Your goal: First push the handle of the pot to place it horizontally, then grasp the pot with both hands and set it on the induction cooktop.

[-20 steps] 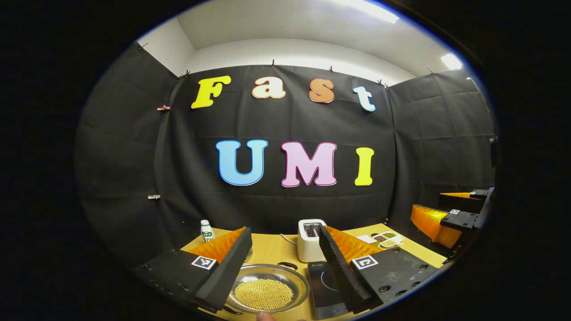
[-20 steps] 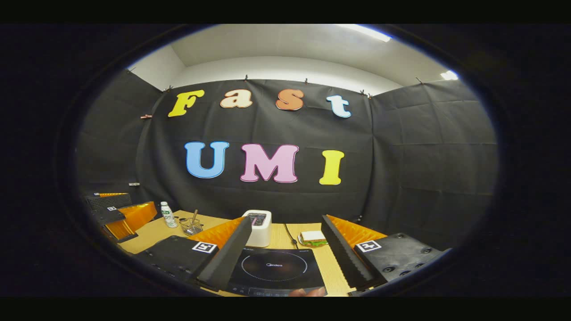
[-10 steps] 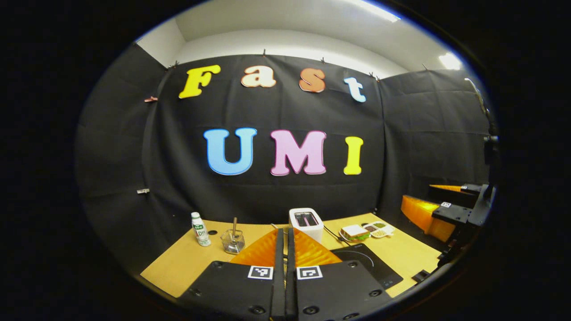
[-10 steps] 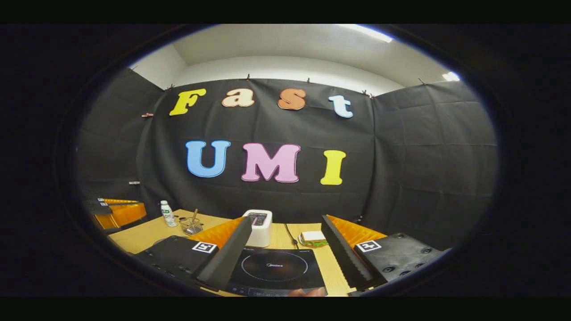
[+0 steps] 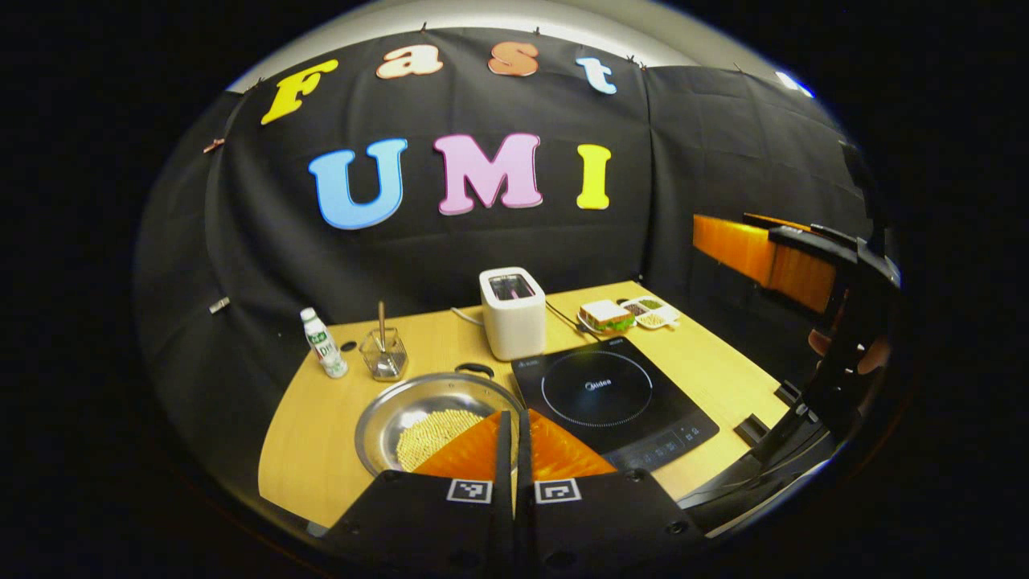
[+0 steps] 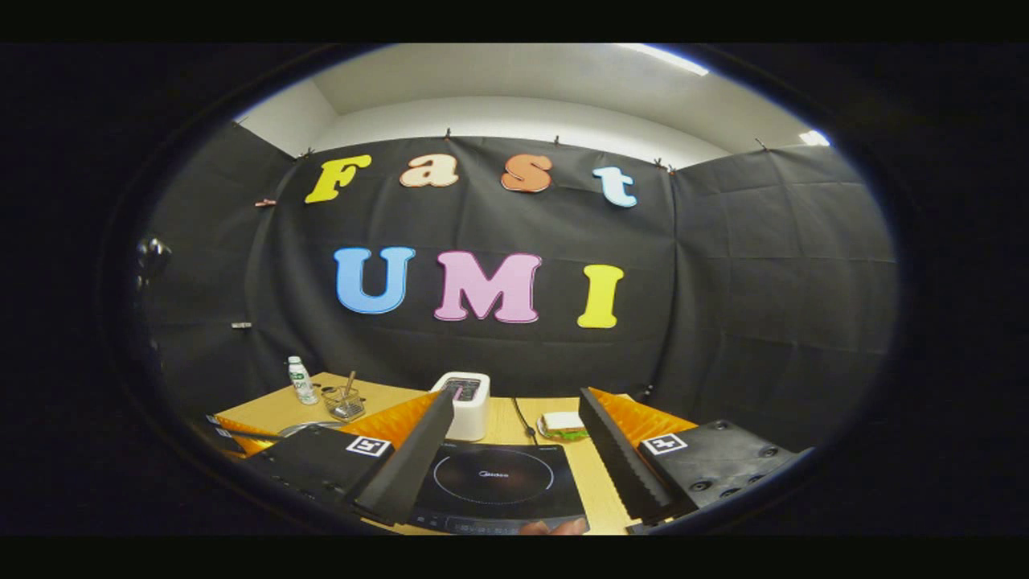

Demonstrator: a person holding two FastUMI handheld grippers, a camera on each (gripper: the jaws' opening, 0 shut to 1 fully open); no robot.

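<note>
Fingers of the left gripper [image 5: 512, 426] press together at the bottom centre of the left gripper view, clamping nothing, their tips over the near rim of the steel pot [image 5: 386, 406]. The pot, holding pale yellow grains, sits on the wooden table [image 5: 321, 434] just left of the black induction cooktop [image 5: 612, 398], with one black handle [image 5: 474, 370] at its far rim. Behind stand a white toaster [image 5: 512, 312], a glass jar [image 5: 383, 354] and a small bottle [image 5: 323, 343]. In the right gripper view, the right gripper [image 6: 514, 422] is spread wide, empty, framing the cooktop at lower centre.
</note>
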